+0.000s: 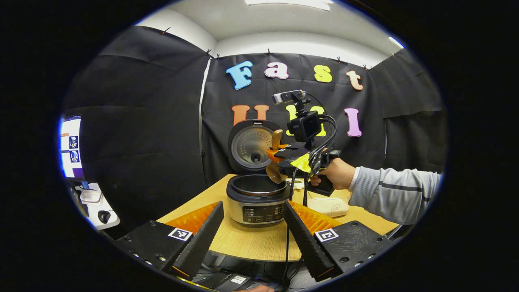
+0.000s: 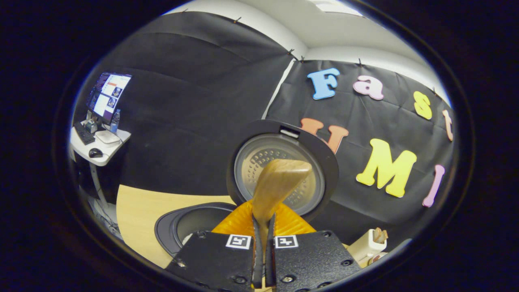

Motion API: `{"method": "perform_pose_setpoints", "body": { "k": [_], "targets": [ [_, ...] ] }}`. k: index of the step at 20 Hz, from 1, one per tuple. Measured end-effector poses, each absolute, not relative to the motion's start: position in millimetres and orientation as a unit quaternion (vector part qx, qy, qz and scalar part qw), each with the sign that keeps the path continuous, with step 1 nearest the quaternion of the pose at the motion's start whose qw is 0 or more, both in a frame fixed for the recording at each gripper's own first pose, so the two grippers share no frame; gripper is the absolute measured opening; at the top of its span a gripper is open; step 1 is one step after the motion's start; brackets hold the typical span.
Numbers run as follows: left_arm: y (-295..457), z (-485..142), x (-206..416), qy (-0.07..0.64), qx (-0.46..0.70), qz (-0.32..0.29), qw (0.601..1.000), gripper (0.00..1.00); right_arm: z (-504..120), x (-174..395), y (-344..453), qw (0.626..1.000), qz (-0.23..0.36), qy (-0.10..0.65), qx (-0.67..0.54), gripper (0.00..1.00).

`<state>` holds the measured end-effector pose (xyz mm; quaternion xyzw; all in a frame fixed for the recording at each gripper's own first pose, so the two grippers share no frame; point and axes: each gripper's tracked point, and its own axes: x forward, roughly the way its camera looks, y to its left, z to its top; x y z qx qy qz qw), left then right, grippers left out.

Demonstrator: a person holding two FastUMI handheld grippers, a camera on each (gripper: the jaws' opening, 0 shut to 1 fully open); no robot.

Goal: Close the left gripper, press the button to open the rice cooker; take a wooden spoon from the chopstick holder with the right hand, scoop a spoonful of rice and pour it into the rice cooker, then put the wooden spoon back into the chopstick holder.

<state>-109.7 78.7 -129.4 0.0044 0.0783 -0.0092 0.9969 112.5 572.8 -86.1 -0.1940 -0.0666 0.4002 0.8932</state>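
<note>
The rice cooker (image 1: 255, 200) stands on the wooden table (image 1: 247, 243) with its lid (image 1: 249, 146) swung up and the pot uncovered. My left gripper (image 1: 253, 207) is open, its fingers spread to either side of the cooker and short of it. A hand holds my right gripper (image 1: 279, 156) just above the pot's right rim, shut on the wooden spoon (image 1: 275, 140), which stands nearly upright. In the right gripper view the spoon (image 2: 279, 182) rises from between the closed fingers (image 2: 257, 243) in front of the lid (image 2: 284, 162); the pot (image 2: 194, 223) lies below left. I cannot tell whether it carries rice.
A white chopstick holder (image 2: 367, 245) with a wooden utensil in it stands at the lower right. A white box (image 1: 330, 206) lies on the table behind the cooker. A monitor (image 1: 71, 146) and a side table (image 1: 97, 209) with a mouse stand at the left. Cables (image 1: 288, 243) hang over the table's front edge.
</note>
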Motion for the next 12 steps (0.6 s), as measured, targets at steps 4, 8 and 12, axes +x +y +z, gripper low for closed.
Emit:
{"method": "perform_pose_setpoints", "body": {
  "k": [4, 8, 12],
  "targets": [
    [78, -124, -109, 0.076, 0.000, -0.004, 0.997, 0.94, -68, 118, 543, 0.906, 0.388, -0.066, -0.154, 0.08],
    [70, -116, -108, 0.069, -0.013, -0.013, 0.997, 0.94, -46, 126, 496, 0.921, 0.366, -0.066, -0.116, 0.08],
    [59, -110, -100, 0.063, -0.012, -0.016, 0.998, 0.95, -29, 139, 433, 0.941, 0.322, -0.063, -0.080, 0.08]
  ]
}}
